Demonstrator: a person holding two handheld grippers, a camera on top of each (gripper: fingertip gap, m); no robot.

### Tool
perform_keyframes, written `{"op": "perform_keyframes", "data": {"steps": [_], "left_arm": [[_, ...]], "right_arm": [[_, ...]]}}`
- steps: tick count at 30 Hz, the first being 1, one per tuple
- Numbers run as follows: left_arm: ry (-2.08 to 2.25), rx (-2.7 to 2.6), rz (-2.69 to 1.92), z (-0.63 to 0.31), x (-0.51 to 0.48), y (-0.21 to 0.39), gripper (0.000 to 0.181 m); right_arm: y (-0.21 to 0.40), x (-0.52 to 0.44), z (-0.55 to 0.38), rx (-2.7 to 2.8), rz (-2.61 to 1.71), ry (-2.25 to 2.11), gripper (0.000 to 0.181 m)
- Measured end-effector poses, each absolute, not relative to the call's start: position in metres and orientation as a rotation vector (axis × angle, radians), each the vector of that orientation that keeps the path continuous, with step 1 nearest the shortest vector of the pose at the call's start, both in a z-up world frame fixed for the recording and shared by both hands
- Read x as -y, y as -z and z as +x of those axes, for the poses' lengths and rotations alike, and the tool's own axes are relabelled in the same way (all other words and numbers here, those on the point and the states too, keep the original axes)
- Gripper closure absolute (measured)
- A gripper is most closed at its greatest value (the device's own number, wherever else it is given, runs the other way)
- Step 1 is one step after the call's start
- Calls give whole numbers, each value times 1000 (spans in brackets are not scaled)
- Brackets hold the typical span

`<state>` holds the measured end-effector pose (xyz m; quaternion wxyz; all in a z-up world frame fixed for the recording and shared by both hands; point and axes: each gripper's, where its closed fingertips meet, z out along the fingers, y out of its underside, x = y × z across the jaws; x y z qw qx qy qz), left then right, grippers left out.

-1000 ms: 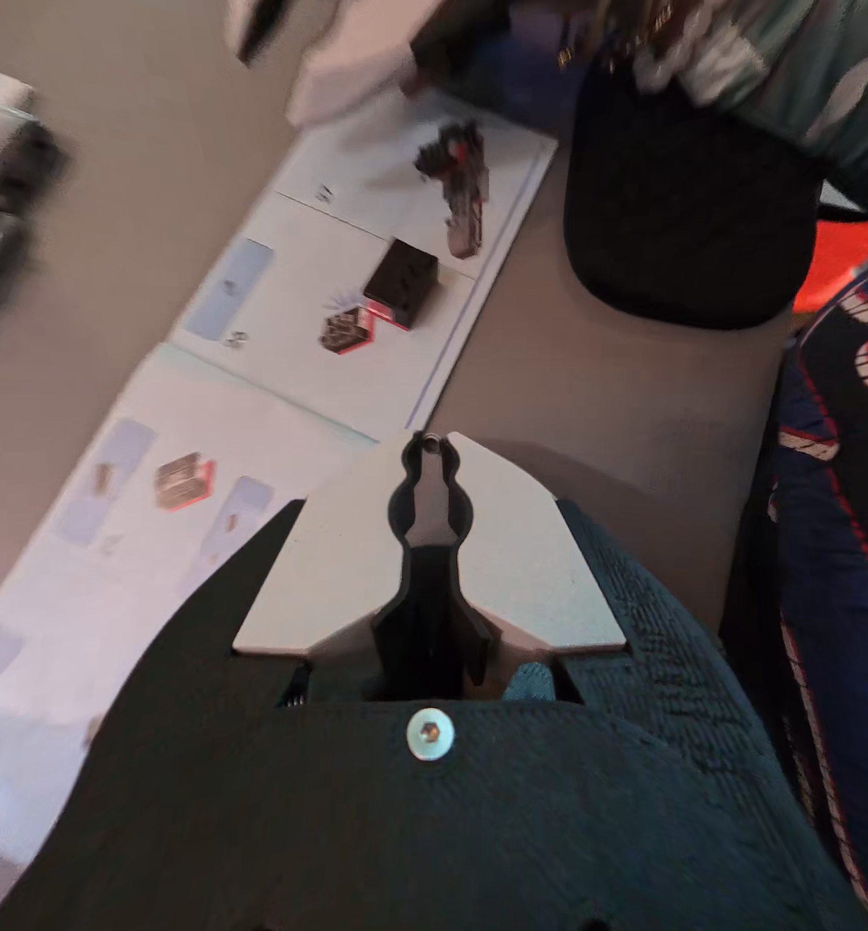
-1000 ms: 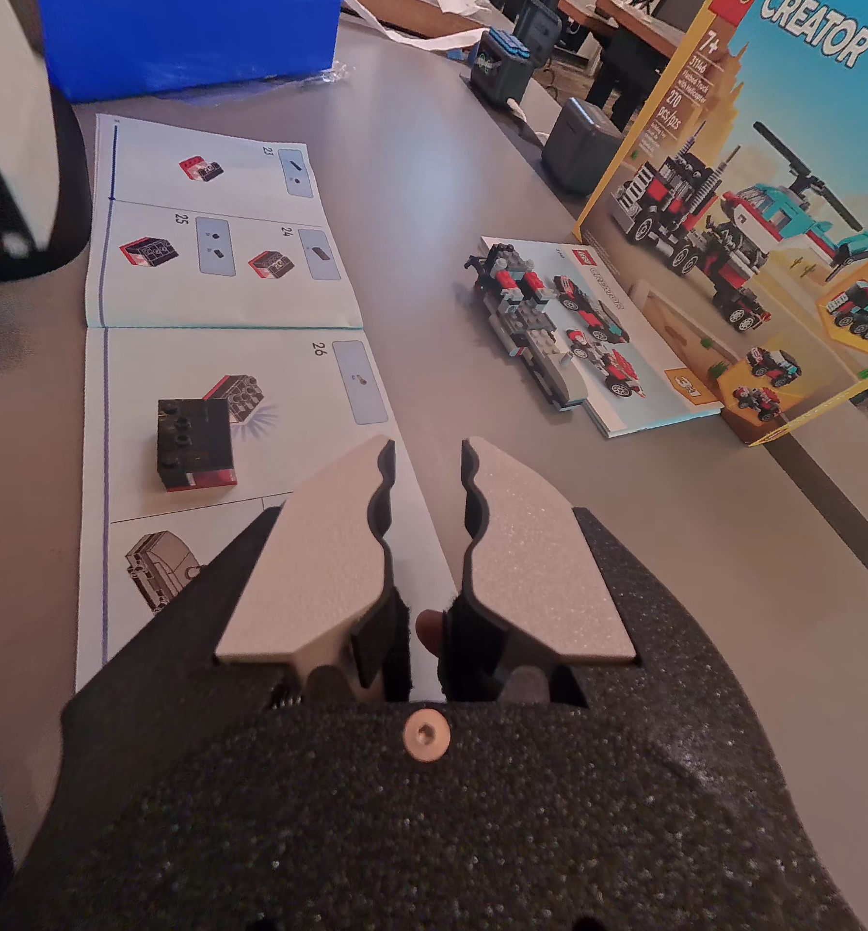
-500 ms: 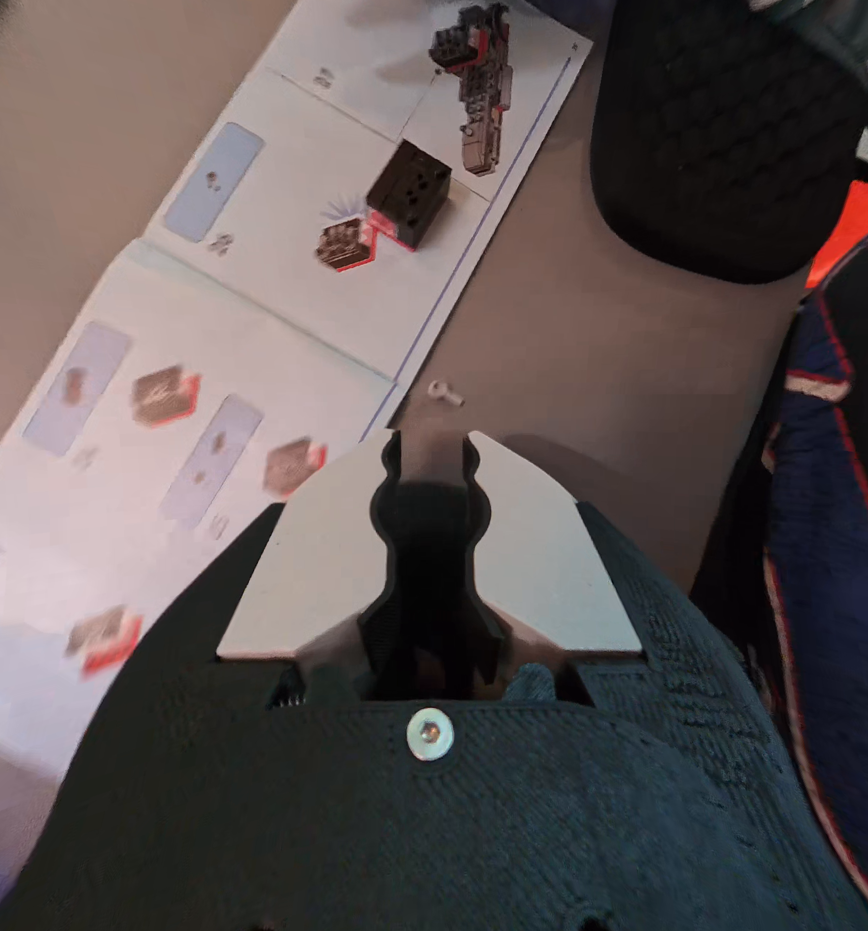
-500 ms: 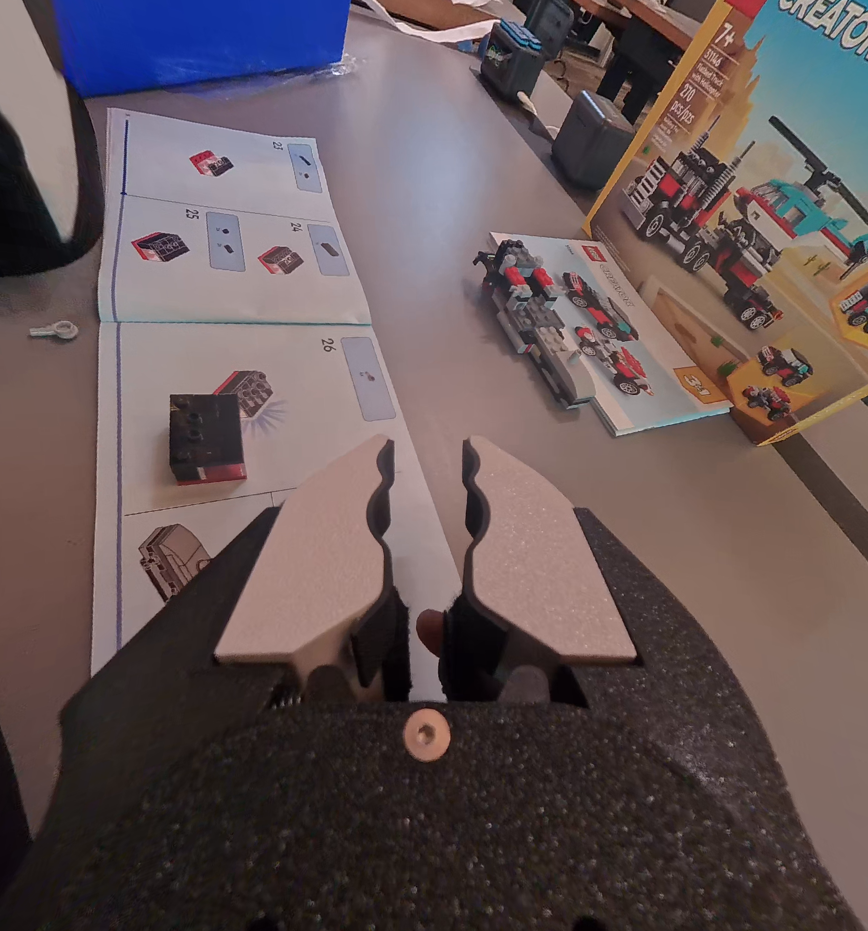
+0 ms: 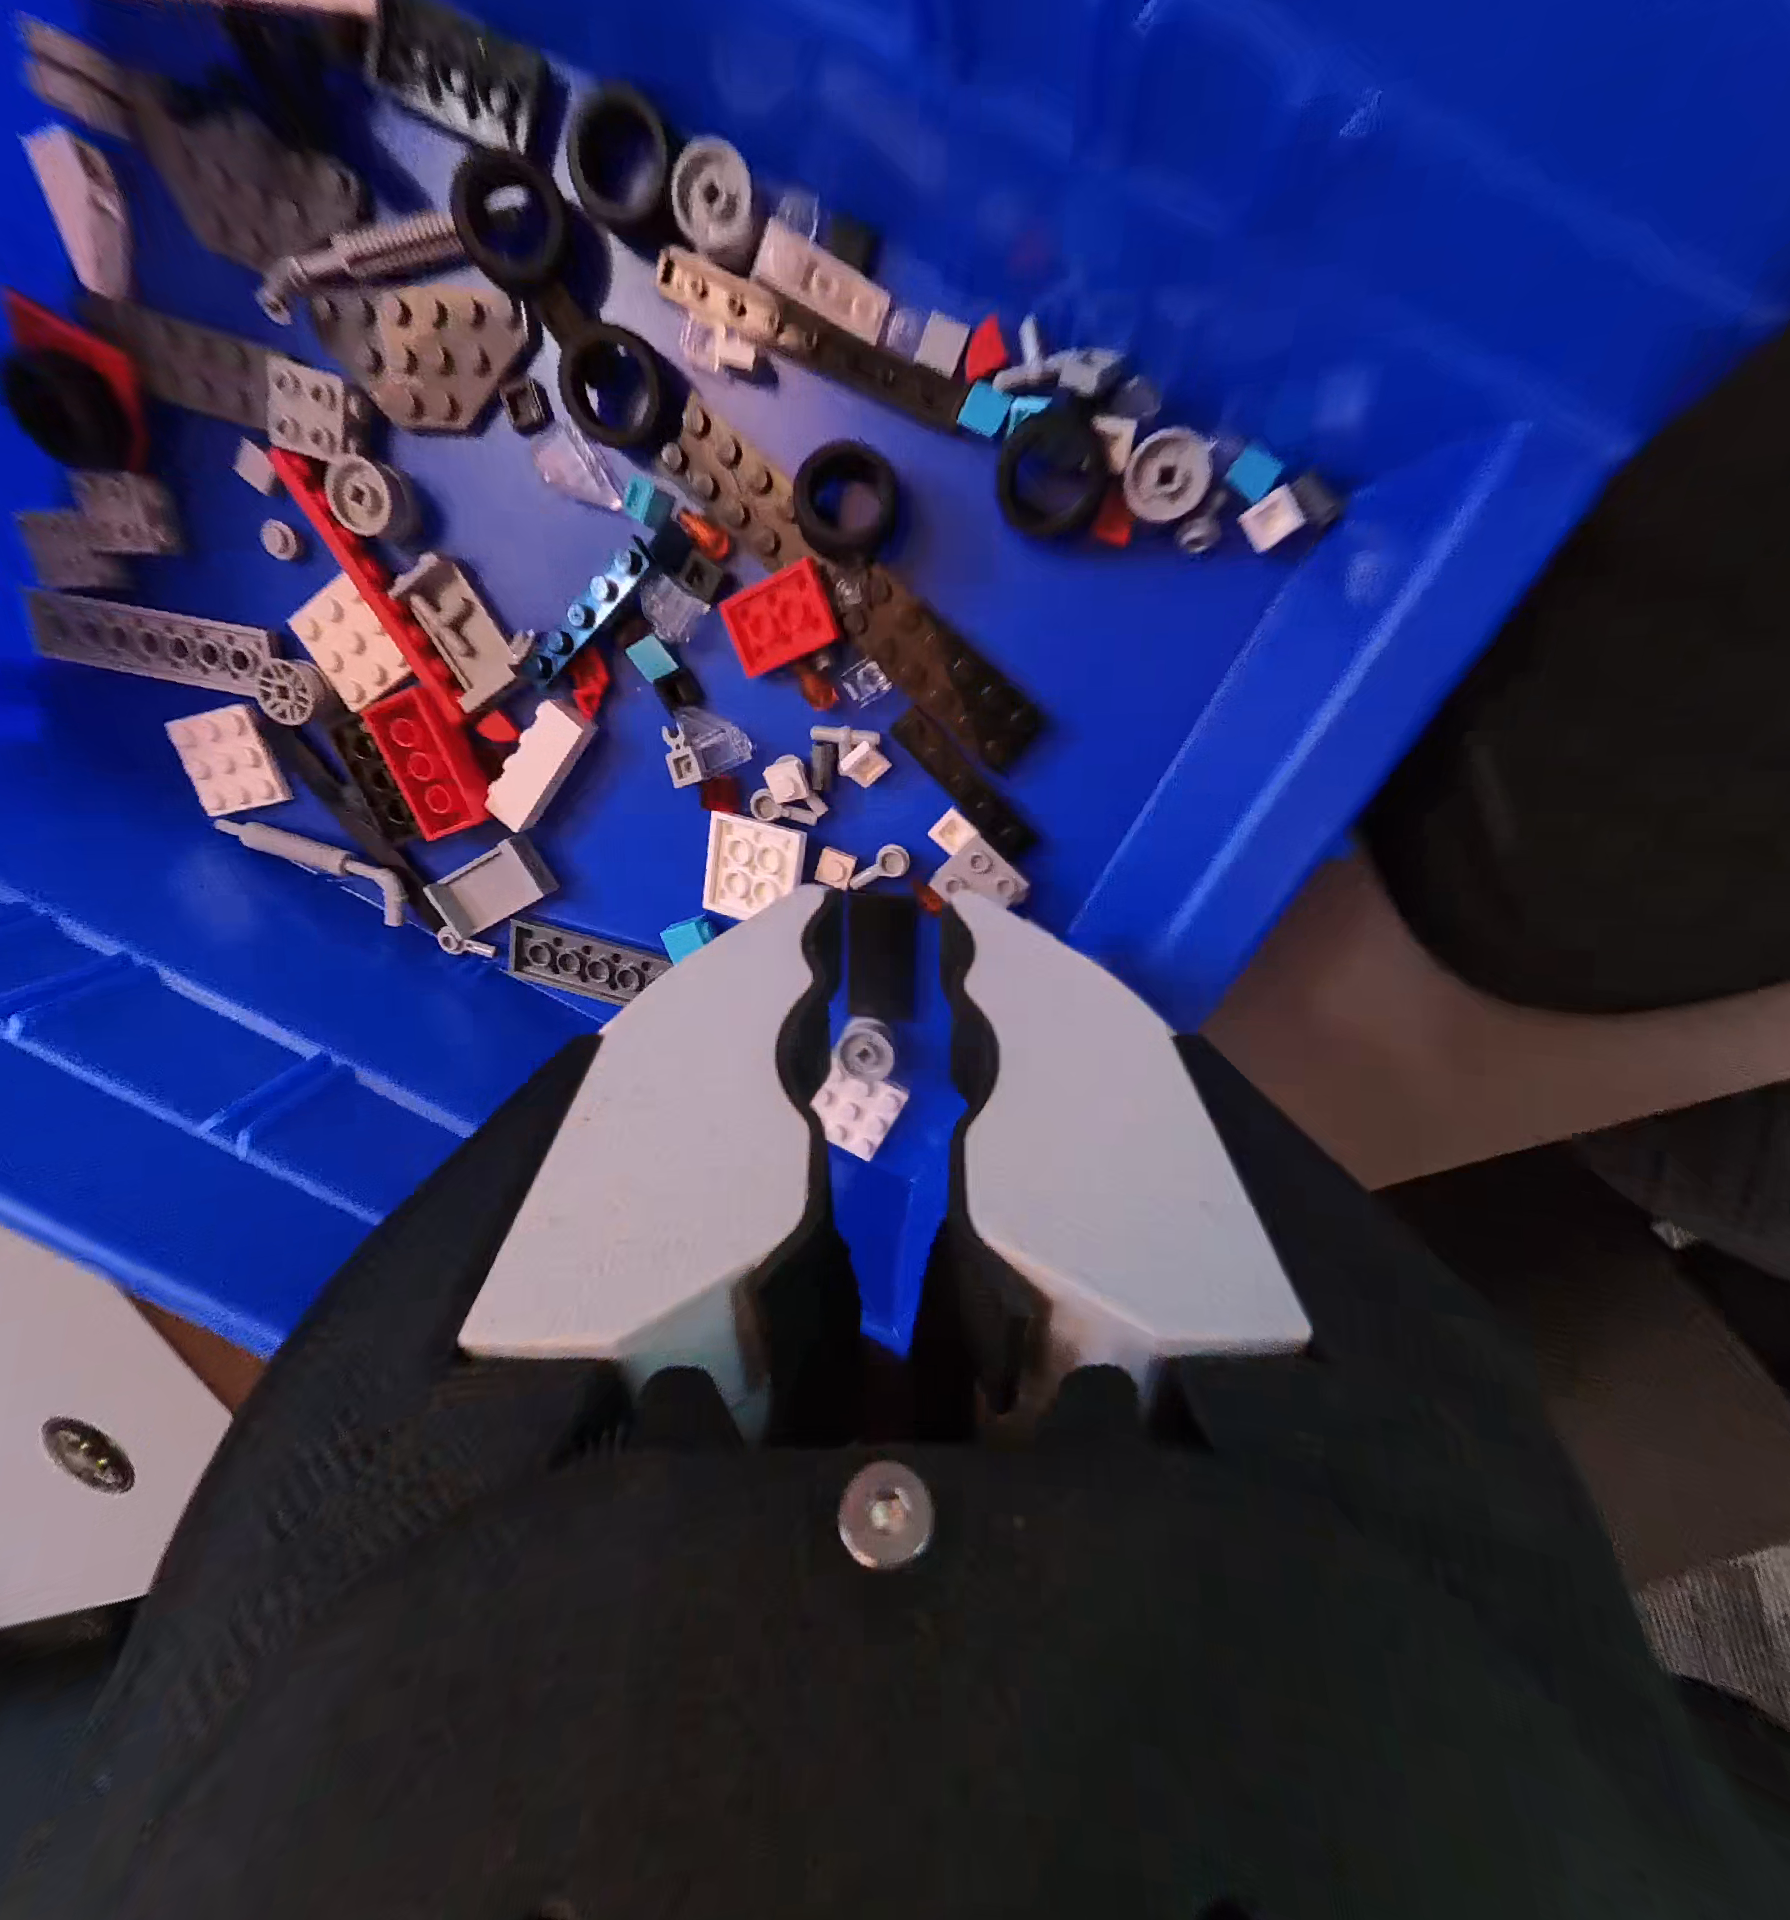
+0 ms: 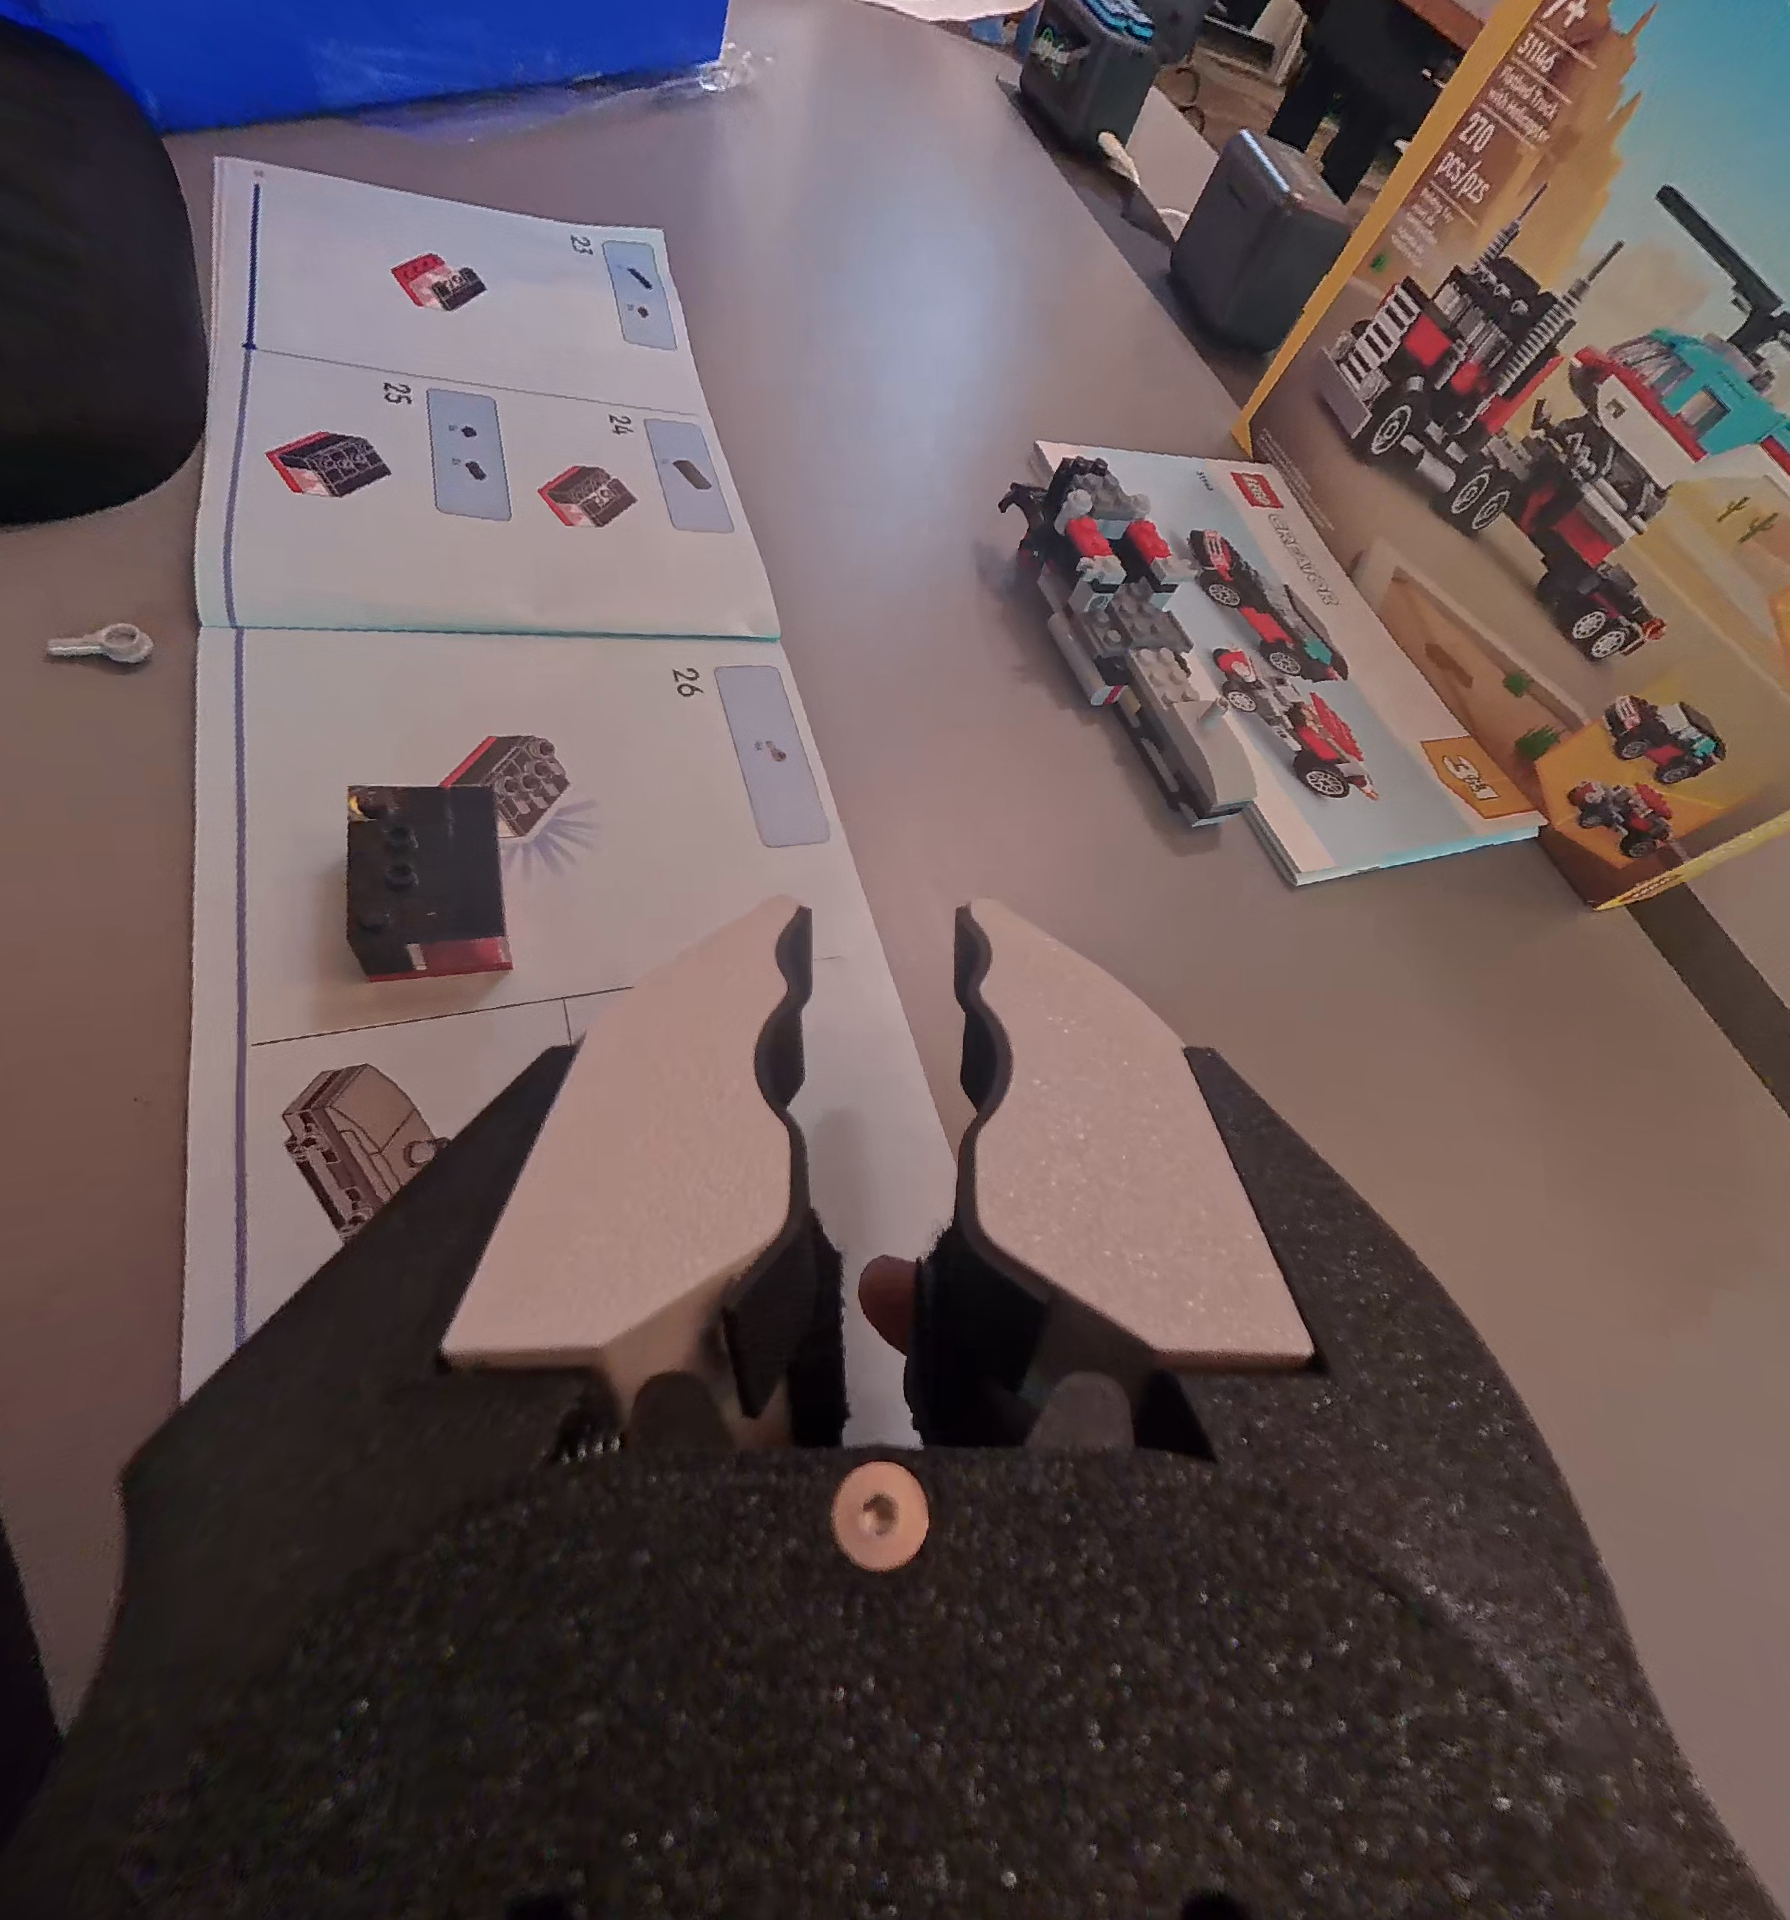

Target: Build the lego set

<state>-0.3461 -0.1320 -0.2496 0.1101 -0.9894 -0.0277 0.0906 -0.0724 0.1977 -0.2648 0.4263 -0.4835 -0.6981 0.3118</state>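
Note:
My left gripper point(image 5: 883, 914) is open and empty, held over the near corner of a blue bin point(image 5: 1234, 665) full of loose lego pieces. A small black tile point(image 5: 880, 961) and a white 2x2 plate point(image 5: 858, 1114) show between its fingers. My right gripper point(image 6: 883, 914) is open and empty above the open instruction booklet point(image 6: 475, 540). A black and red lego block point(image 6: 423, 883) stands on the booklet, left of the right gripper. A small grey ring piece point(image 6: 106, 646) lies on the table left of the booklet. A partly built truck chassis point(image 6: 1119, 623) lies at the right.
The set's box point(image 6: 1597, 416) stands at the far right with a second booklet point(image 6: 1390, 727) in front of it. The blue bin also shows at the top left of the right wrist view point(image 6: 403, 52). Dark boxes point(image 6: 1255, 249) stand behind. A black padded shape point(image 6: 49, 281) is at the left. Left tips to right tips: about 45 centimeters.
My left gripper let go of the small grey ring piece, which now lies on the table, opened, and swung from the booklet to over the blue bin. My right gripper moved slightly closer to the booklet.

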Motion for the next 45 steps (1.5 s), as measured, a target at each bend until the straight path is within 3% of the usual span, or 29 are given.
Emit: {"op": "perform_keyframes", "data": {"steps": [5,12,26,34,39,45], "left_arm": [[-187,-49,-3030,-355,139,278,173],[-194,-432,-3076,-359,140,289,170],[-69,-587,-3099,-355,138,299,173],[-281,-437,-2773,-343,105,241,174],[-139,-416,-2411,-266,73,185,174],[237,-593,-2341,-154,20,222,173]], "right_arm": [[264,-201,-72,1721,-1224,-789,155],[267,-202,-72,1735,-1230,-781,155],[269,-202,-72,1742,-1234,-774,155],[268,-201,-72,1741,-1230,-774,155],[268,-200,-72,1747,-1224,-771,155],[267,-197,-73,1759,-1213,-775,155]]}}
